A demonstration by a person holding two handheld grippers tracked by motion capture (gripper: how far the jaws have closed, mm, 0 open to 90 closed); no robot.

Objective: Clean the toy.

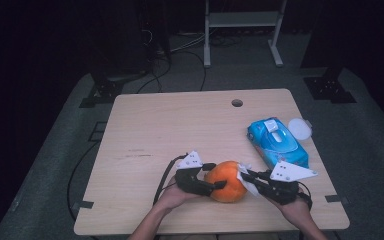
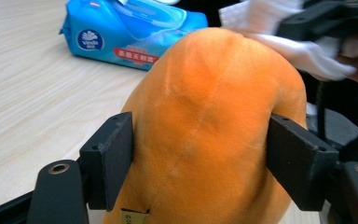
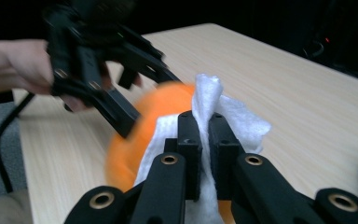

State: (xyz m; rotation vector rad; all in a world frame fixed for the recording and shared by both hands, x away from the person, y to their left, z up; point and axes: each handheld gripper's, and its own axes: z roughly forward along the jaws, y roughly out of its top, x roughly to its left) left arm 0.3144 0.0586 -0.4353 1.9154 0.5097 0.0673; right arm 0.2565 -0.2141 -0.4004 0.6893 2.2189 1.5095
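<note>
Basically a wipe-down job: the left gripper [image 1: 215, 176] braces the round orange plush toy [image 1: 226, 181] so it can't roll while the right gripper [image 1: 246, 176] rubs it with a crumpled white wet wipe [image 1: 247, 184].

Left gripper view shows the 2 black jaws on either flank of the plush toy [image 2: 214, 130], pads pressed against the fabric, so clamped on it. Right gripper view shows its 2 jaws pinched together on the wet wipe [image 3: 209, 100], with the wipe sticking up above the pads and draped down onto the orange surface. Judged: wipe is held short and bunched so pressure goes straight into the plush.

Toy sits on the pale wooden table [image 1: 180, 130], toward the near edge and a bit right of centre, between the 2 hands.

Room to move: left half and far half of the table are bare, lots of space to swing there. Right side is tighter: a blue plastic wet-wipe pack [image 1: 277, 141] lies just behind the right gripper, near the right edge, with a round white lid [image 1: 299, 129] beside it. Near edge is close under both wrists, so pulling the toy back risks dropping it off.
</note>
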